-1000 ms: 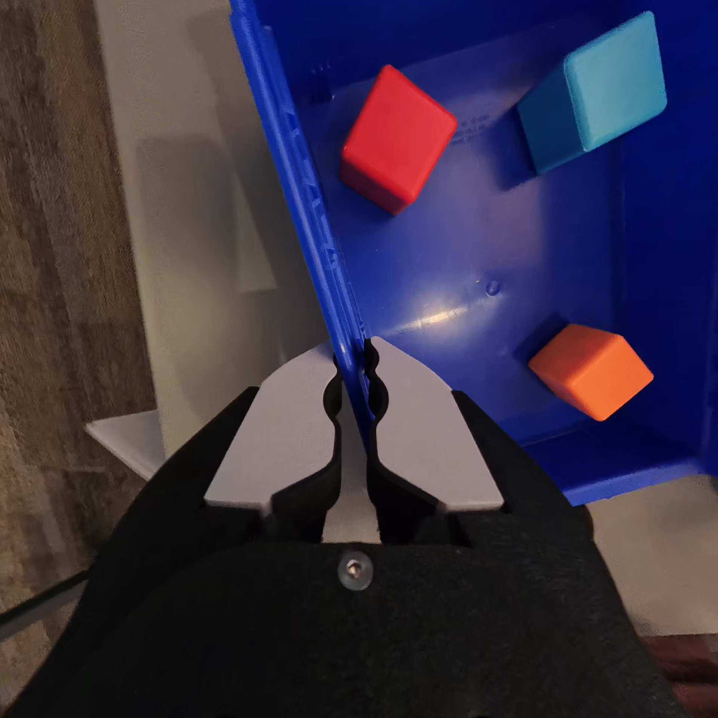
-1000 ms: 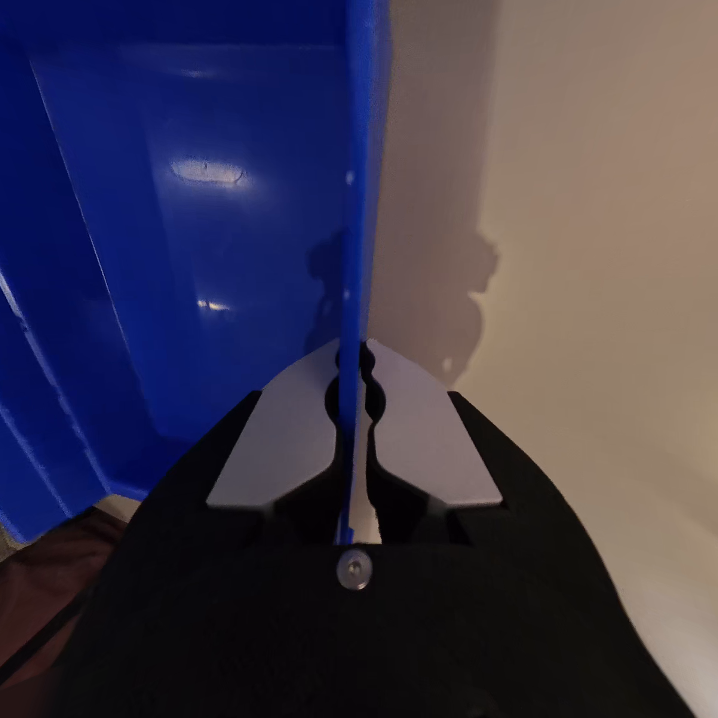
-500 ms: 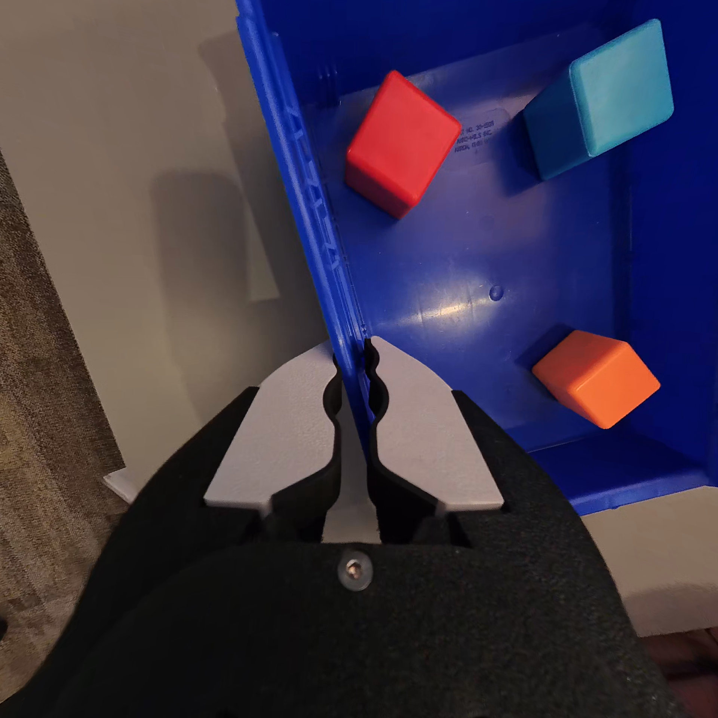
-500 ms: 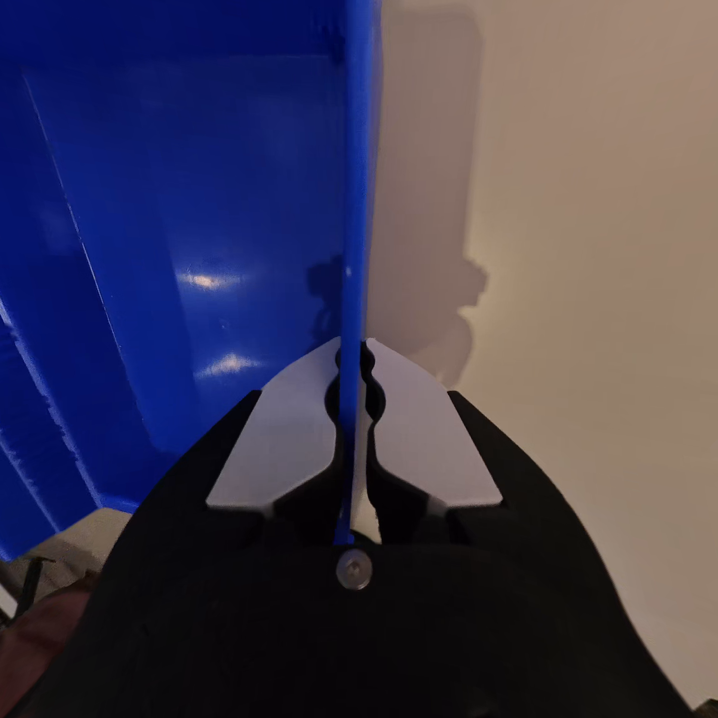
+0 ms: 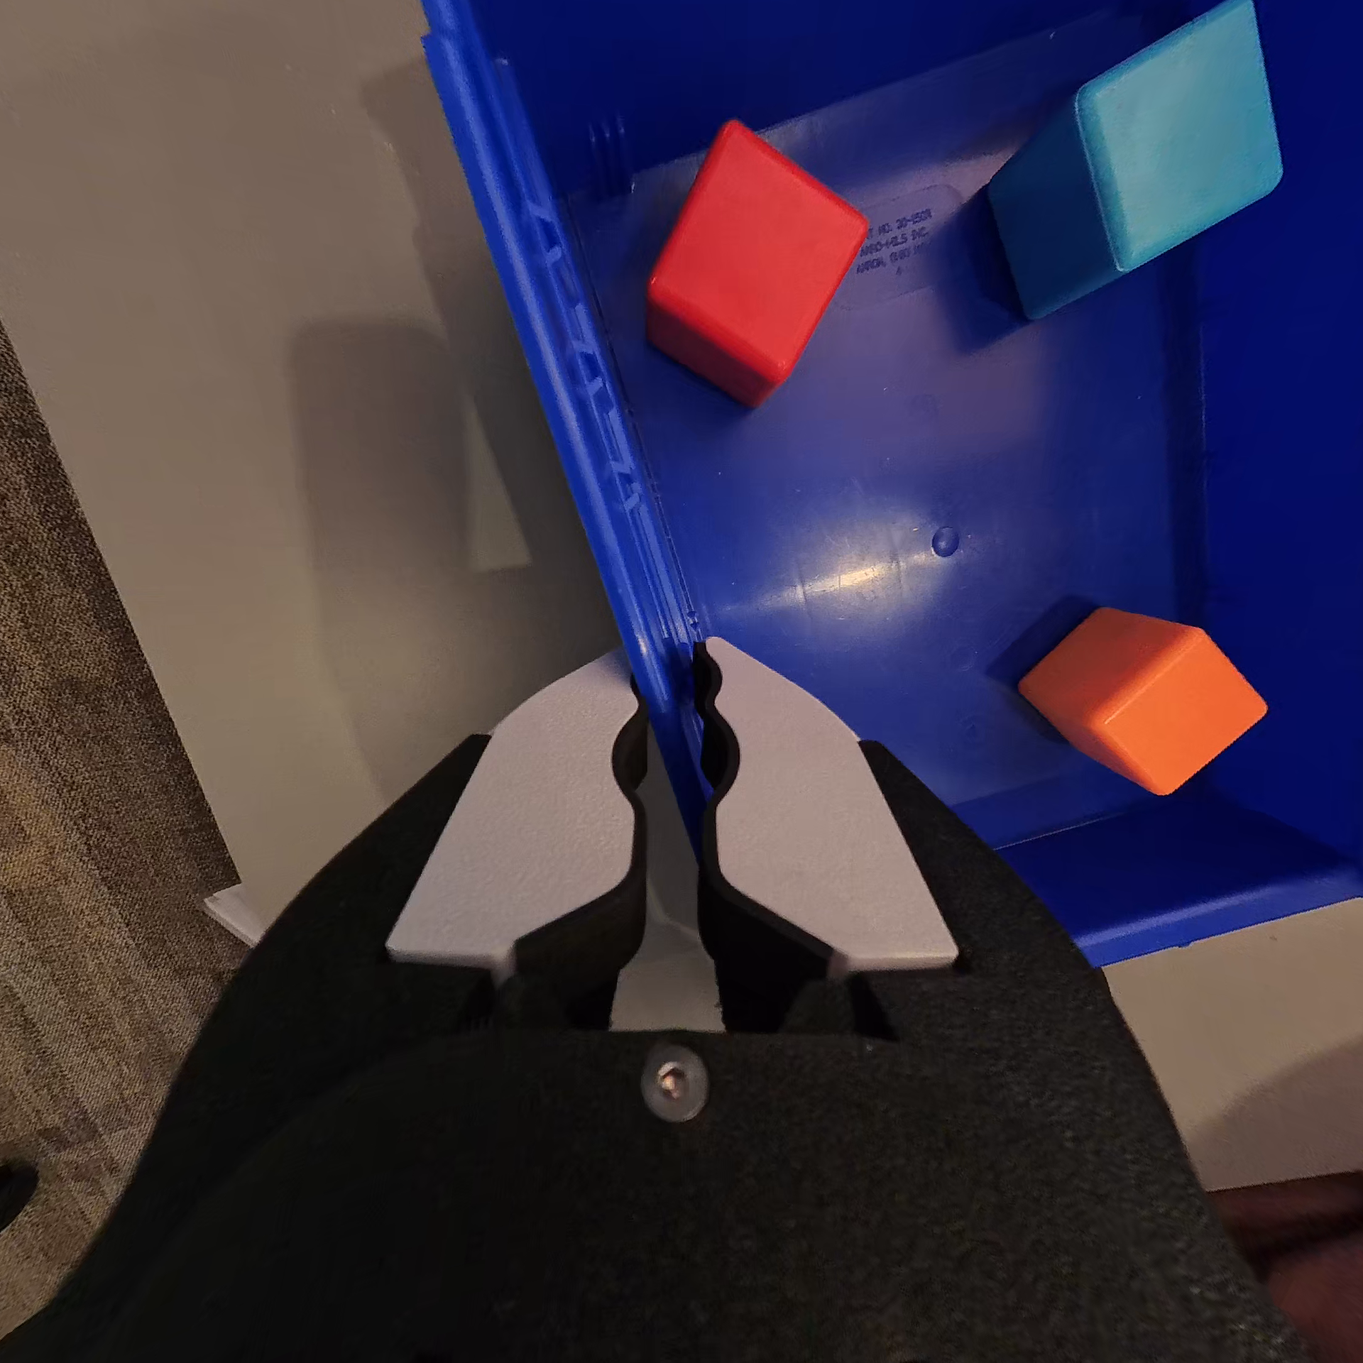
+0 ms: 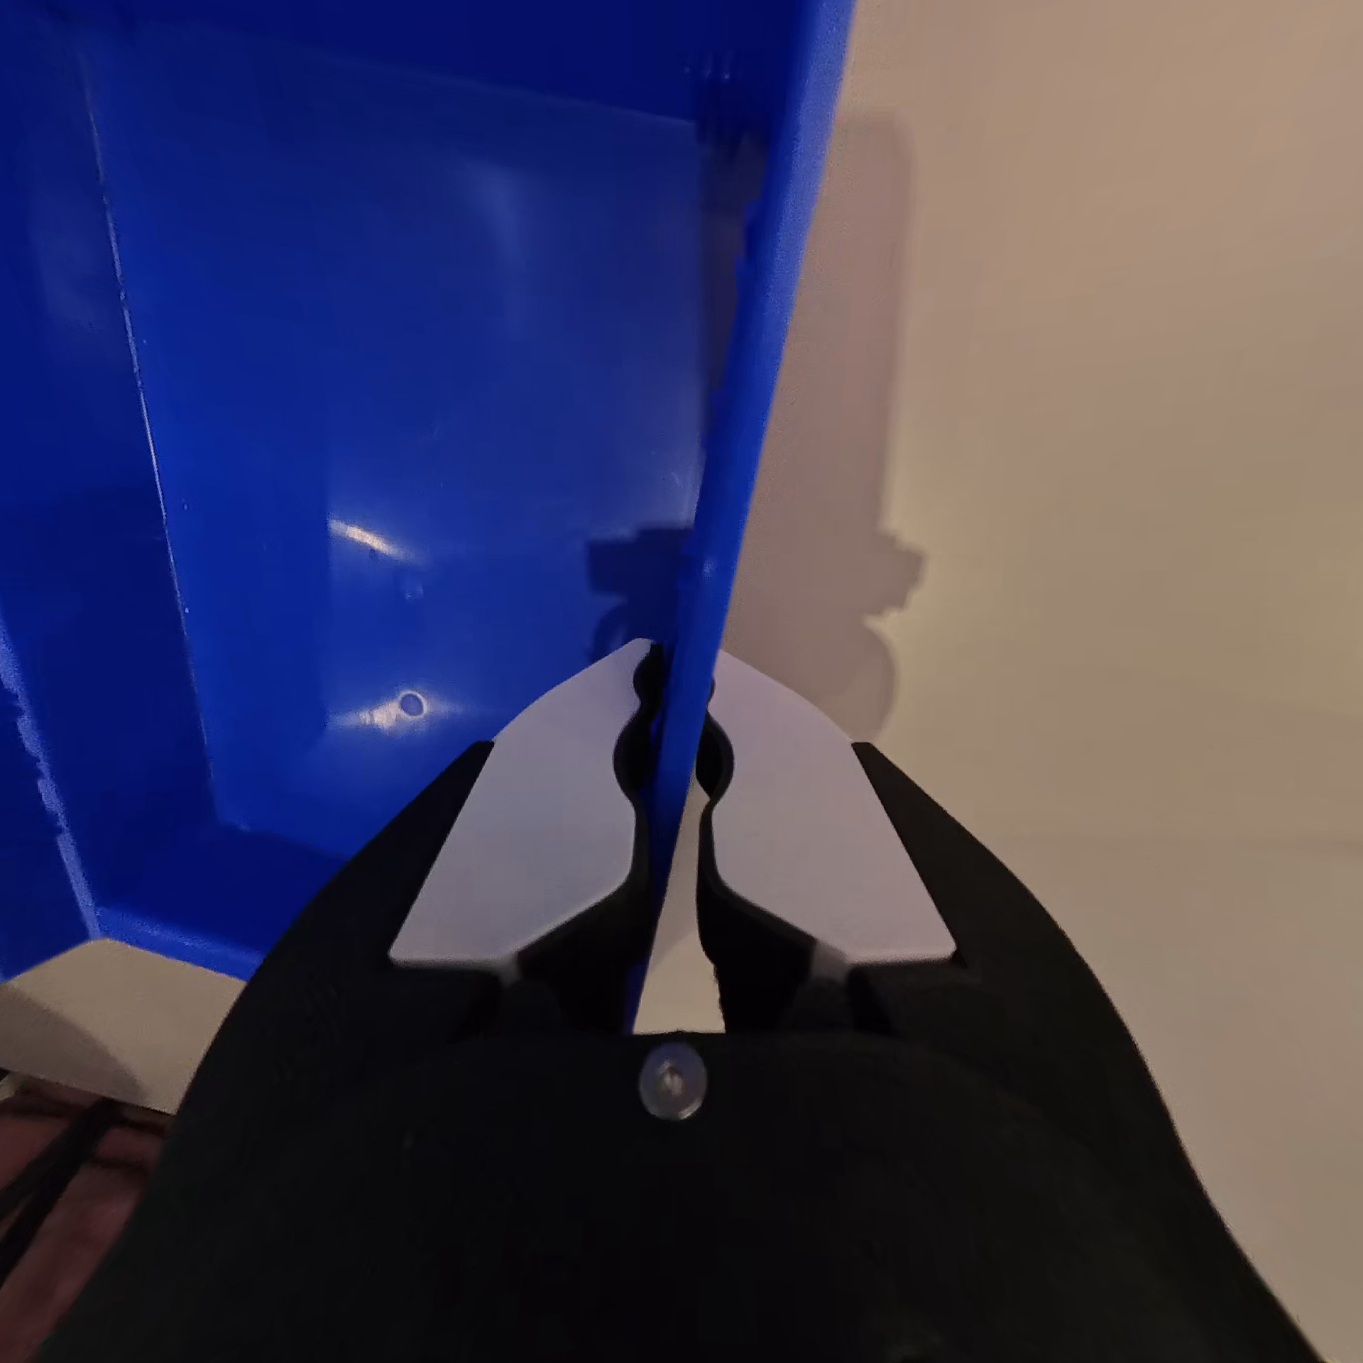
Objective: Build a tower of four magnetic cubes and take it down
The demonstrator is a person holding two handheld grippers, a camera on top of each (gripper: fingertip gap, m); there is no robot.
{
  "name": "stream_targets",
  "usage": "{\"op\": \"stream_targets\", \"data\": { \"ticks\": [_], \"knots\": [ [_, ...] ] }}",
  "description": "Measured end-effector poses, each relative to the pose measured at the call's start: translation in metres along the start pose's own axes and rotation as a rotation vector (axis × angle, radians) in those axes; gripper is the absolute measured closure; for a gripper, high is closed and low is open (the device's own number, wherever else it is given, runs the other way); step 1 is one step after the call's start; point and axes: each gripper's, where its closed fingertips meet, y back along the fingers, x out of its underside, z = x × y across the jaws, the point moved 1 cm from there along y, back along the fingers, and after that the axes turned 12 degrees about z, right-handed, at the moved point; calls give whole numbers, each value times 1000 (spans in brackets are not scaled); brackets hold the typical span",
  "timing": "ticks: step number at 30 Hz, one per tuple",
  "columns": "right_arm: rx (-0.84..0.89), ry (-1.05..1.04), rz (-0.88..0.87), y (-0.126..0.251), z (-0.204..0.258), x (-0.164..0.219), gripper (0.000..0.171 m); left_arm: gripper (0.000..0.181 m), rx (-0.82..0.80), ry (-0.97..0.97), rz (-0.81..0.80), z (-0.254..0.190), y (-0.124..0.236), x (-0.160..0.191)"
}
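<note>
Left gripper (image 5: 667, 689) clamped on the left wall of the blue bin (image 5: 590, 413), one finger outside, one inside. Right gripper (image 6: 682, 689) clamped likewise on the right wall of the bin (image 6: 745, 369). Bin over a pale worktop (image 5: 258, 369); resting or lifted, cannot tell.

Three cubes loose on the bin floor, well apart, none stacked: red (image 5: 752, 258) toward the far left, teal (image 5: 1150, 155) at the far right, orange (image 5: 1143, 697) nearer, by the right wall. Fourth cube not in view; none visible in the right wrist view. Tower not yet begun, by the look of it.

Handling, as a guess: small, rigid, light, with smooth matte faces and rounded edges, so little bite at the corners. Best taken flat-on across two opposite side faces, around mid-height, fingers square to the faces; all three sit skewed to the bin walls, so wrist turn likely needed first. Orange close to the wall, leaving scant room for a finger on that side. Magnets likely to snap cubes together on approach or drag a neighbour along on lifting; on teardown, probably a firm pull or a sideways shear with the lower cubes steadied.
</note>
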Motion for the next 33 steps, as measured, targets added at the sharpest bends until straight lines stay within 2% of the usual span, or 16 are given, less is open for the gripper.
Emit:
{"op": "stream_targets", "data": {
  "ticks": [11,14,19,23,25,26,30,33],
  "knots": [
    [0,-59,-35,1,-8,3,162,172,-5,3,-4,0,0,0],
    [45,-81,-70,9,-14,2,148,172,-5,-4,-18,0,0,0],
    [147,-68,-281,54,-17,-7,143,161,24,-5,-87,3,10,0],
    [185,-36,-487,90,-8,-20,144,152,55,-13,68,0,-11,18],
    [190,-14,-529,98,-2,-22,144,171,85,-44,100,-6,-18,18],
    [194,-3,-544,101,2,-23,144,174,57,-46,88,-3,-18,15],
    [199,64,-672,120,18,-34,144,174,23,-64,70,2,-17,11],
    [226,139,-834,146,36,-41,144,174,33,-47,-12,4,-3,7]
  ]
}}
